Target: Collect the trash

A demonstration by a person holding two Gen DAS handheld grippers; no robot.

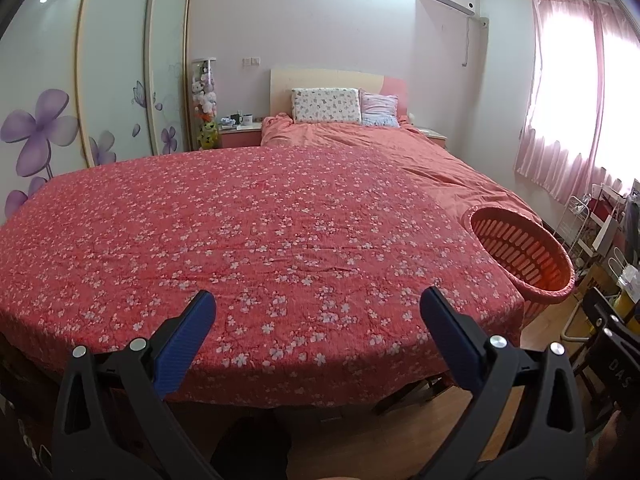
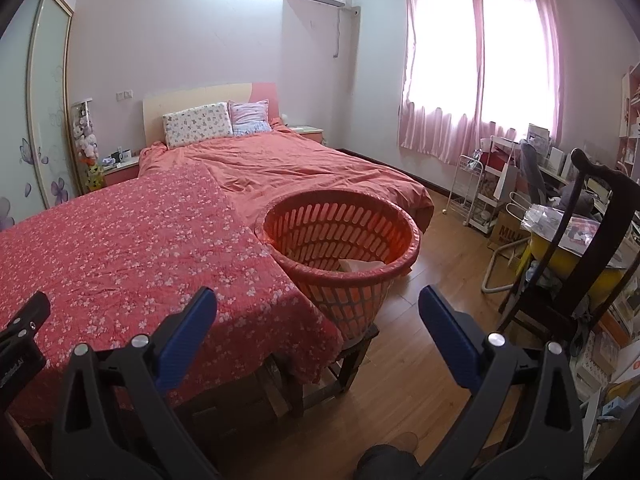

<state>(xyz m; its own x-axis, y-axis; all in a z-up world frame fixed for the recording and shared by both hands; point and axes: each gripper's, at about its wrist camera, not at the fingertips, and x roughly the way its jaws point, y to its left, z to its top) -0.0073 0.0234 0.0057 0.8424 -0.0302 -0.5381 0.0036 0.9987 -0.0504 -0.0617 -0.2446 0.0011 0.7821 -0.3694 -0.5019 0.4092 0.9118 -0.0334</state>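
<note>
**Both grippers idle over a bare cloth, basket already holding paper**

Nearest the lens in each view are the blue-padded fingers. The left gripper (image 1: 318, 308) has its jaws spread wide with nothing between them, held level over the near edge of the flowered tablecloth (image 1: 248, 232). The right gripper (image 2: 318, 308) is likewise spread and empty, aimed further right so that the orange basket (image 2: 404, 256) sits almost straight ahead of it.

The basket stands on a dark wooden stool (image 2: 356, 356) just beside the table's right corner, its rim touching or nearly touching the cloth's edge. That placement looks deliberate: raised to about table level, it lets trash be dropped in with a short sideways carry. Inside it, against the near wall, a pale crumpled piece of trash (image 2: 360, 265) shows in the right wrist view; the left wrist view sees only the basket's slatted wall.

No loose trash is visible on the cloth in either view. Judging from that, the collecting is either finished or near its end, and the wide, raised pose suits a resting stance rather than a reach.
</note>
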